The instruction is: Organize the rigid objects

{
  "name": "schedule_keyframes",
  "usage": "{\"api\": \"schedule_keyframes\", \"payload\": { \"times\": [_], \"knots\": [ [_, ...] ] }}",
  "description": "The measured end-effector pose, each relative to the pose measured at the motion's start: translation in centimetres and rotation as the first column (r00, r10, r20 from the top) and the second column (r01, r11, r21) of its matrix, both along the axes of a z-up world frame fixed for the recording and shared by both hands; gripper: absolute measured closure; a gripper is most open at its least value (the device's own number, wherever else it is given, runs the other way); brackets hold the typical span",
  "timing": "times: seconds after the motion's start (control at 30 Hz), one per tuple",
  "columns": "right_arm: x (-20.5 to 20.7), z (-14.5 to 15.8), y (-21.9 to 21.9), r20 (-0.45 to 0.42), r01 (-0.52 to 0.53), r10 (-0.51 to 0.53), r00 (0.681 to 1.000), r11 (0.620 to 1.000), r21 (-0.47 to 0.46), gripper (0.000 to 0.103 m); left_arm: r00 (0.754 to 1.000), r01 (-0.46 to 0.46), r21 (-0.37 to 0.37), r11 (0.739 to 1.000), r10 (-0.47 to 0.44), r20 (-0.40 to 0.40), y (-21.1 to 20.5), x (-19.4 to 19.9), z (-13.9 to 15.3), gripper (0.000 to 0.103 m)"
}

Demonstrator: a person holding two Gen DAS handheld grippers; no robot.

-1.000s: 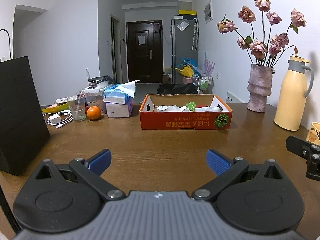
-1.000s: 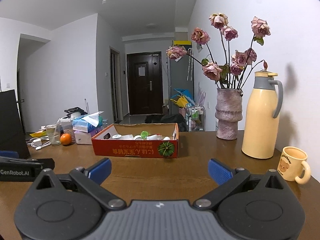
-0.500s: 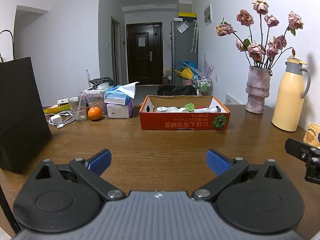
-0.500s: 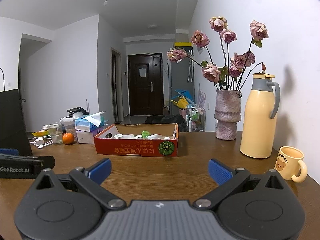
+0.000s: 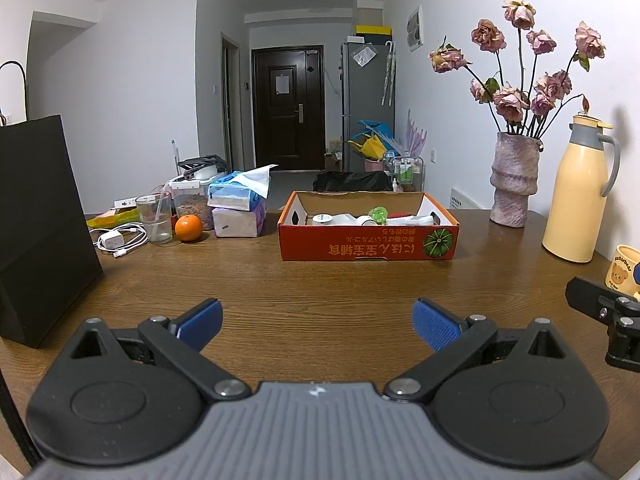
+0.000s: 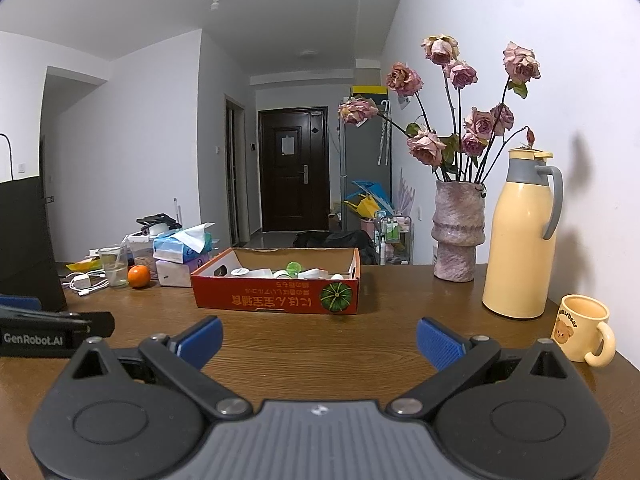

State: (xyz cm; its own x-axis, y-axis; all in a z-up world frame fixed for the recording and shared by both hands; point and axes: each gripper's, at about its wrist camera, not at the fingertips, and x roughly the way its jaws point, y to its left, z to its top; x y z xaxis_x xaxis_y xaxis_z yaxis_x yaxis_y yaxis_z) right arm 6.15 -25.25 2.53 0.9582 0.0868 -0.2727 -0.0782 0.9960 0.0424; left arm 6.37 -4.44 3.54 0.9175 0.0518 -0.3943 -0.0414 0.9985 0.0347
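Observation:
An orange cardboard box (image 5: 368, 246) (image 6: 276, 298) with a pumpkin picture stands mid-table, holding several white bottles and a green-capped item (image 5: 378, 214) (image 6: 294, 267). My left gripper (image 5: 318, 322) hovers open over the wooden table, well short of the box, nothing between its blue pads. My right gripper (image 6: 319, 340) is likewise open and empty, nearer the box's right corner. Each gripper's body shows at the edge of the other's view.
A yellow thermos (image 6: 518, 236), a vase of dried roses (image 6: 458, 236) and a bear mug (image 6: 582, 330) stand on the right. On the left are a black paper bag (image 5: 38, 232), a glass (image 5: 154, 218), an orange (image 5: 188, 228), a charger and tissue packs (image 5: 240, 208).
Both grippers have drawn back a little and tilted up, so the box looks slightly farther and lower. Both stay open and empty.

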Motion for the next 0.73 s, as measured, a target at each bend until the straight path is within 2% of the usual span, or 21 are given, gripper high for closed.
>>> {"api": "schedule_keyframes", "payload": {
  "times": [0.73],
  "knots": [
    [0.05, -0.02, 0.44, -0.003, -0.004, 0.004, 1.0, 1.0, -0.004, 0.0, 1.0, 0.021, -0.012, 1.0, -0.021, -0.002, 0.02, 0.08, -0.01, 0.0]
  ]
}}
